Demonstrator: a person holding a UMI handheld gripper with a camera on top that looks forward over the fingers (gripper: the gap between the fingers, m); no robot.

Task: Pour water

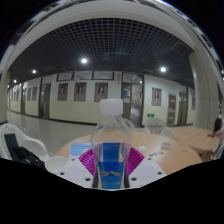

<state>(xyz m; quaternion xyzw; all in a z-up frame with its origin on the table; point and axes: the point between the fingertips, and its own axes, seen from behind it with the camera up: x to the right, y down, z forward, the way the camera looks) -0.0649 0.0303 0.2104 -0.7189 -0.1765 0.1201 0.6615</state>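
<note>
A clear plastic water bottle [111,140] with a white cap and a blue label stands upright between my fingers. My gripper [111,158] is shut on it: both pink pads [87,156] press on the label at either side. The bottle is held above a wooden table [180,156]. A clear glass cup [152,133] stands on the table beyond and to the right of the bottle.
The wooden table stretches ahead and to the right, with a white sheet [160,149] lying near the cup. A dark chair back [10,147] is at the left. A long corridor with framed pictures on the wall lies behind.
</note>
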